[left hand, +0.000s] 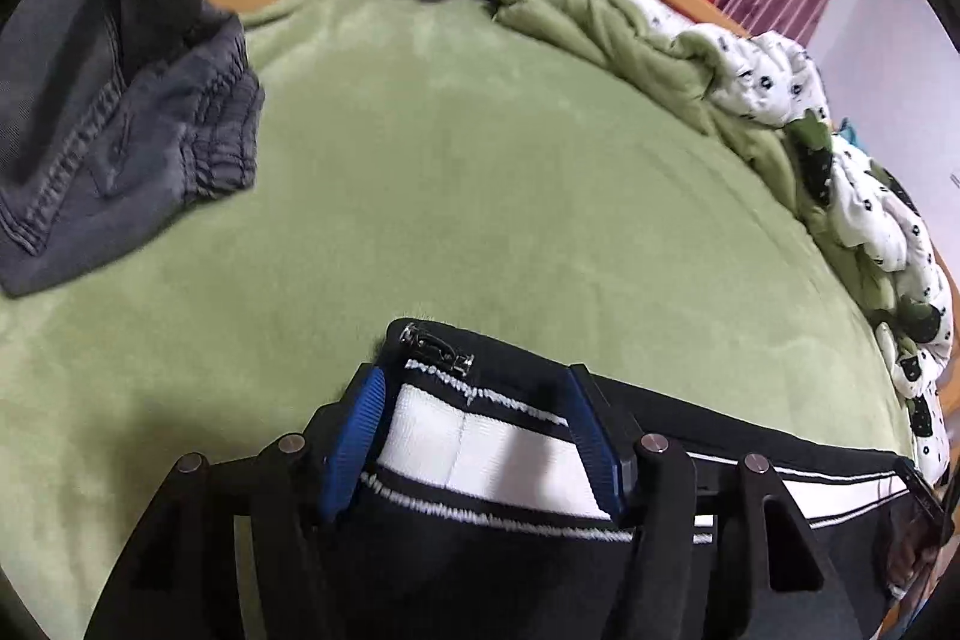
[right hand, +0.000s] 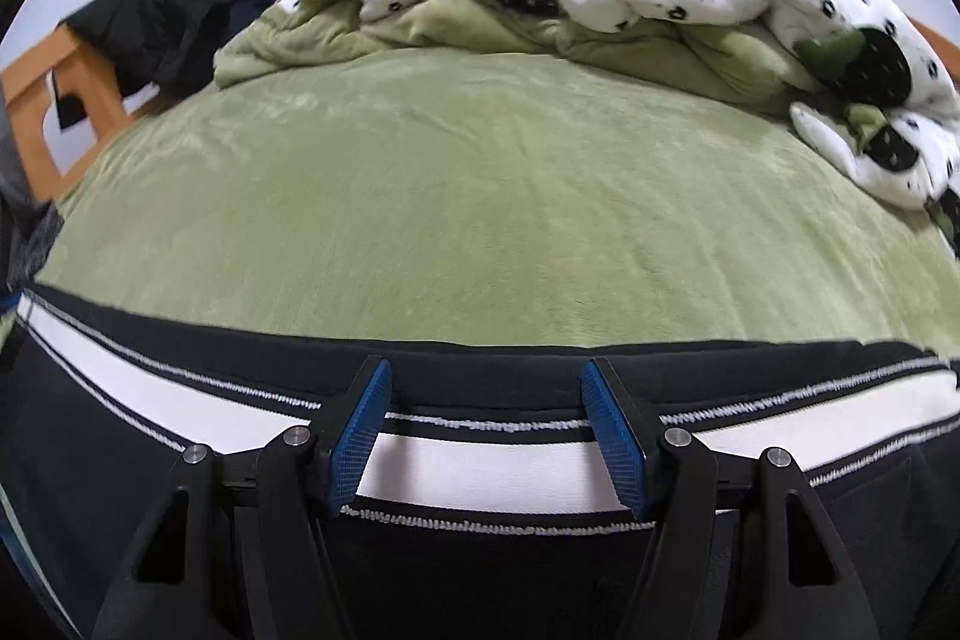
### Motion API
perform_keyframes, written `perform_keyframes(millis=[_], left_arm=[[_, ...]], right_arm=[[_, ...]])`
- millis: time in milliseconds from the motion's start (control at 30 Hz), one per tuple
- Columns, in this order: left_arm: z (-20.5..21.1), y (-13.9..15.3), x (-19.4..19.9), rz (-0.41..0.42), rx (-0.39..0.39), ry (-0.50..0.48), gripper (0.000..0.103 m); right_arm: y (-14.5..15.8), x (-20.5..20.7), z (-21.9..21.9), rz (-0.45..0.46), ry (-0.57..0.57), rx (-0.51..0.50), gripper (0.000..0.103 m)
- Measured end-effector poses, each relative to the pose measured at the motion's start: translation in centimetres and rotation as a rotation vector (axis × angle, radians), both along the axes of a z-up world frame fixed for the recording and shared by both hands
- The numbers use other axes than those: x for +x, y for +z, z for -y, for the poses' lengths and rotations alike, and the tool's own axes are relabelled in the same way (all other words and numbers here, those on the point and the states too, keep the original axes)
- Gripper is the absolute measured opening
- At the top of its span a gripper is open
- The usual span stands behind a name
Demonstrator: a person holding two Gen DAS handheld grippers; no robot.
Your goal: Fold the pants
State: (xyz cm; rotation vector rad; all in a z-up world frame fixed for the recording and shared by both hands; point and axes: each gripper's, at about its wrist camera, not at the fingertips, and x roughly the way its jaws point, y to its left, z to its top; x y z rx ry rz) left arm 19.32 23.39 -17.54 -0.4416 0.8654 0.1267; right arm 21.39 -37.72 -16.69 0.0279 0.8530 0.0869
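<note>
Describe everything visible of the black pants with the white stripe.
The black pants are dark knit-looking fabric with a broad white band edged by thin white stitched lines. A small metal zipper sits at the end seen in the left wrist view. They lie stretched along the near edge of the green blanket. The left gripper and right gripper are both open, their blue pads straddling the white band; whether the pads touch the fabric is unclear.
</note>
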Motion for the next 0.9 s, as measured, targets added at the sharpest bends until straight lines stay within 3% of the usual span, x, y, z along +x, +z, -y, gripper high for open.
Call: perform_keyframes(millis=[67, 100, 133, 200, 233, 400, 600, 767, 833, 867, 900], left_arm=[[0.1, -0.2, 0.3, -0.011, 0.014, 0.013, 0.041], [0.1, 0.0, 0.2, -0.011, 0.030, 0.027, 0.026], [0.0, 0.3, 0.0, 0.006, 0.029, 0.030, 0.020], [-0.6, 1.5, -1.5, 0.116, -0.016, 0.055, 0.018], [-0.7, 1.9, -1.7, 0.133, -0.004, 0.069, 0.017], [-0.9, 0.0, -0.6, 0.034, 0.011, 0.102, 0.018], [-0.9, -0.2, -0.5, 0.034, 0.004, 0.093, 0.018], [-0.9, -0.1, -0.5, 0.038, 0.000, 0.088, 0.018], [-1.3, -0.3, -0.5, 0.038, -0.023, 0.088, 0.018], [-1.5, -0.3, -0.5, 0.038, -0.036, 0.088, 0.018], [-1.6, -0.3, -0.5, 0.039, -0.047, 0.090, 0.018]], right_arm=[[-0.2, 0.1, 0.3, -0.011, -0.008, 0.003, 0.065], [-0.3, 0.2, 0.3, -0.020, -0.007, -0.003, 0.065], [-0.3, 0.2, 0.3, -0.023, -0.004, -0.011, 0.065], [-0.2, 0.1, 0.1, -0.026, 0.009, -0.031, 0.065], [-0.1, 0.1, 0.0, -0.023, 0.013, -0.039, 0.065], [0.2, 0.0, -0.9, -0.009, 0.099, -0.102, 0.065], [-1.1, 2.3, -1.9, -0.033, 0.192, -0.184, 0.065], [-2.5, 4.7, -3.0, -0.156, 0.337, -0.276, 0.065], [-2.3, 5.0, -3.1, -0.187, 0.402, -0.274, 0.054], [-2.3, 5.1, -3.2, -0.208, 0.436, -0.266, 0.041], [-2.3, 5.1, -3.4, -0.226, 0.470, -0.287, 0.022]])
